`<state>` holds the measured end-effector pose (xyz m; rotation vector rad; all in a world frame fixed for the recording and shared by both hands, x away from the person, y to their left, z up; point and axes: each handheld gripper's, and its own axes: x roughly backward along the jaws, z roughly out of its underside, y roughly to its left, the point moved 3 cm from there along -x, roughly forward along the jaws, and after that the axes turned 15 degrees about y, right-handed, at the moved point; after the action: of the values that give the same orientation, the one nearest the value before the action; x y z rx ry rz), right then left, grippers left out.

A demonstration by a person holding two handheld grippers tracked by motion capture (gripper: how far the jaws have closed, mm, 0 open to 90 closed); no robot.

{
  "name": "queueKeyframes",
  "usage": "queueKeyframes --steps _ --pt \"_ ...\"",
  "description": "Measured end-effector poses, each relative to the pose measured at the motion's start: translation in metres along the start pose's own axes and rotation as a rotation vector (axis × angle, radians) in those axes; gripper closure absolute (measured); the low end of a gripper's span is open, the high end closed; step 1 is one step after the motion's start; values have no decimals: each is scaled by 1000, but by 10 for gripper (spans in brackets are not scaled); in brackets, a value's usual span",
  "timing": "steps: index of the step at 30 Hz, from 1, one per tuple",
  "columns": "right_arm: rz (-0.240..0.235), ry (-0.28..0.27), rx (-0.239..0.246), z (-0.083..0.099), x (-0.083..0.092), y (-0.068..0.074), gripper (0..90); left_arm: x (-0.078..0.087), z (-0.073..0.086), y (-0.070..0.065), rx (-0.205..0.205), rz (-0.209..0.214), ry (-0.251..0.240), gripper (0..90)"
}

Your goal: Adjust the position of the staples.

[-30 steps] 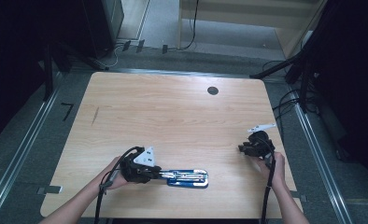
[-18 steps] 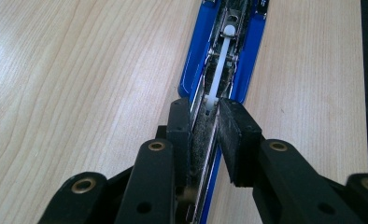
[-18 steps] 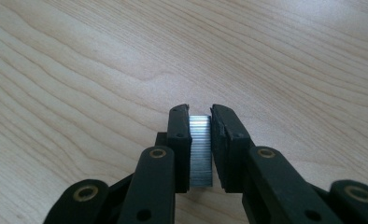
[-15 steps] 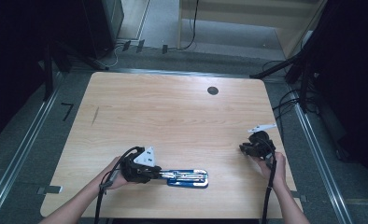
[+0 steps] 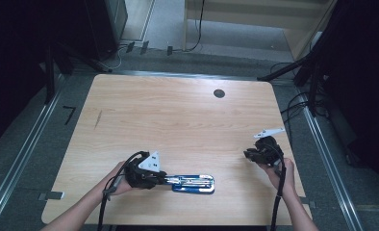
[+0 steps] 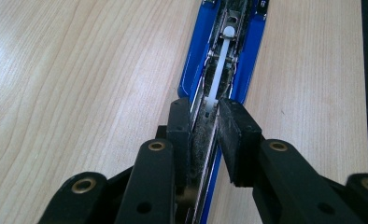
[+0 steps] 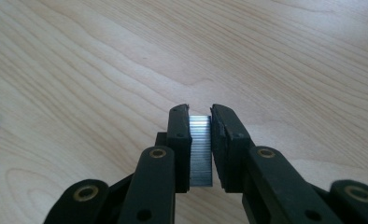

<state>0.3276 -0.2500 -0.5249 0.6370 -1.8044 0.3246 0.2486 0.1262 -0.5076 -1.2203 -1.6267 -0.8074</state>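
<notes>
1. High view: the stapler (image 5: 193, 183) lies open and flat near the table's near edge, left of the middle, its blue base and metal channel stretched out to the right of the left gripper (image 5: 164, 180).
2. Left gripper view: the left gripper's jaws are pressed onto the stapler's (image 6: 222, 60) metal magazine, one pad on each side of it; a white pusher rod runs down the channel just past the pads.
3. Right gripper view: the right gripper (image 7: 201, 122) pinches a strip of staples (image 7: 201, 149) between its pads, having just closed further on it; the strip stands upright between the jaws above bare wood.
4. In the high view the right gripper (image 5: 253, 155) is well to the right of the stapler, near the table's right edge, and apart from it.
5. The table (image 5: 178, 115) is pale wood with rounded corners; beyond the stapler, toward the far edge, sits a small dark round grommet (image 5: 219, 93). A short dark mark shows far left of the stapler.
6. Around the table: grey floor, metal rails (image 5: 19, 159) along both sides, cables beyond the far edge, dark equipment at both far corners, and a light wooden unit (image 5: 255, 19) behind.
</notes>
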Motion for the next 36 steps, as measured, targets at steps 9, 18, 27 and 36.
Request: queueKeyframes --steps 9,18,27,36 --pt "-28 -10 23 1 9 14 794 0 -1 0 -8 0 0 751" --pt "-56 -21 64 -2 15 30 794 0 -1 0 -10 -3 3 751" --pt "-78 -21 98 -7 16 46 793 0 -1 0 -9 -4 2 751" --pt "-104 -22 125 -11 16 58 794 0 -1 0 -9 -5 5 751"
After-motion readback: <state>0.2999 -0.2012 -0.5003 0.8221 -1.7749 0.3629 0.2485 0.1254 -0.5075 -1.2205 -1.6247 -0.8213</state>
